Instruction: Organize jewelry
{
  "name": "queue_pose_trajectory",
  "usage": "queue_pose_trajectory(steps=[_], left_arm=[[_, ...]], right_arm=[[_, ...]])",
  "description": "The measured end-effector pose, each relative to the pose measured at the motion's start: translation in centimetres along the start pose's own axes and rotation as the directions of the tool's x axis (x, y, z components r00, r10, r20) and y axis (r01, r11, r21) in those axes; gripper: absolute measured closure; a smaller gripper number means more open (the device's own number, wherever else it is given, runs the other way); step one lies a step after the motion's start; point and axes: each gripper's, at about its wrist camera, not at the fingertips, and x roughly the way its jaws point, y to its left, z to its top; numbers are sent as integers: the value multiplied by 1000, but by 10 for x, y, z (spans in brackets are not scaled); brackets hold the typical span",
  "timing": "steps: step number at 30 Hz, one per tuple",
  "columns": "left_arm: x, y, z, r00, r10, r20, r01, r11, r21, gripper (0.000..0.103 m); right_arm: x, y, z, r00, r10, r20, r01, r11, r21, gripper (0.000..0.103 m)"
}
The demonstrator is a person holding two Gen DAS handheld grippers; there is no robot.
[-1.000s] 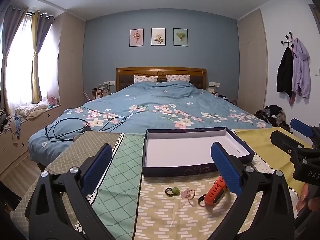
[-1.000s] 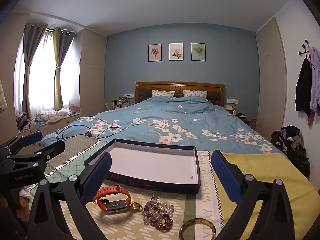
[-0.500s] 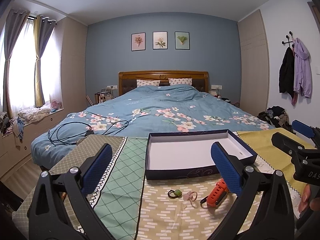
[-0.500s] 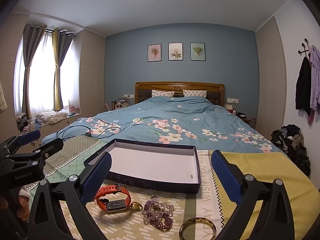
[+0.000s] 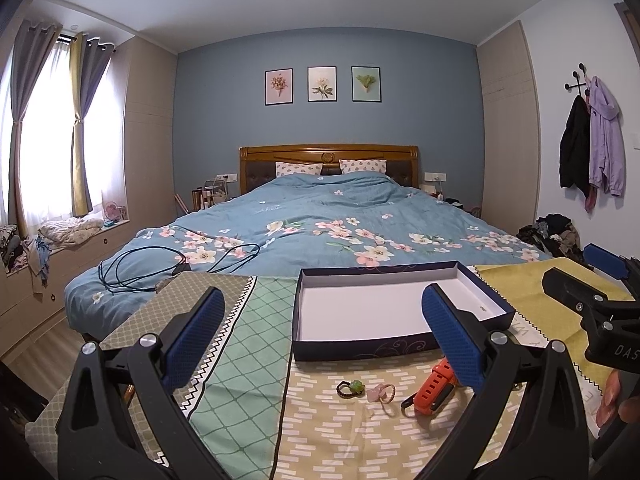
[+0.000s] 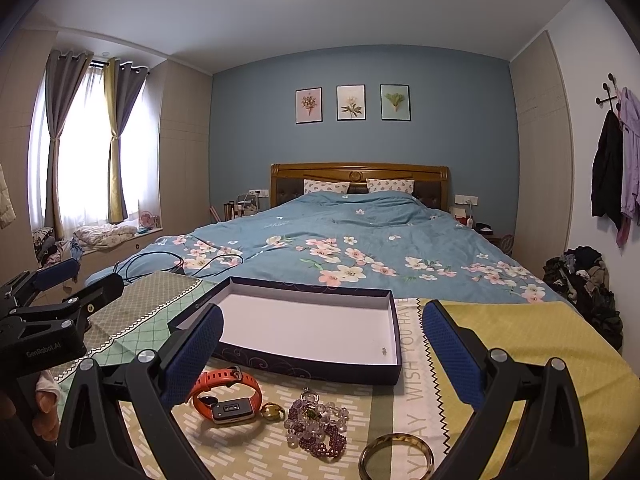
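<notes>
An open navy box with a white inside [image 5: 472, 282] [image 6: 394, 320] lies on the patterned cloth at the foot of the bed. In front of it lie an orange watch [image 5: 434, 390] [image 6: 228, 394], a green-stone ring [image 5: 351, 388], a pink ring [image 5: 382, 392], a gold ring [image 6: 273, 412], a purple bead bracelet [image 6: 318, 426] and a gold bangle [image 6: 396, 458]. My left gripper [image 5: 322, 338] is open and empty above the rings. My right gripper [image 6: 322, 340] is open and empty above the watch and beads.
The patchwork cloth [image 5: 248, 344] covers the bed's foot. A black cable [image 5: 160, 266] lies on the blue floral duvet [image 6: 360, 240]. The right gripper shows at the left view's right edge [image 5: 600, 312]; the left one shows at the right view's left edge [image 6: 52, 320].
The left wrist view has tilted up slightly, so the box and jewelry sit lower in frame. The right view has barely shifted. Nothing was picked up.
</notes>
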Motion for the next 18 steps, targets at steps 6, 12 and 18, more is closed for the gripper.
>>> queue_pose_trajectory(steps=[6, 12, 18], left_arm=[[0, 0, 0, 1000, 1, 0, -1, 1000, 0, 6], [1, -2, -1, 1000, 3, -1, -3, 1000, 1, 6], [1, -3, -1, 1000, 5, 1, -5, 1000, 1, 6]], right_arm=[[-1, -1, -1, 1000, 1, 3, -1, 1000, 1, 7], [-2, -2, -1, 1000, 3, 2, -3, 1000, 0, 7], [-1, -2, 0, 1000, 6, 1, -6, 1000, -1, 7]])
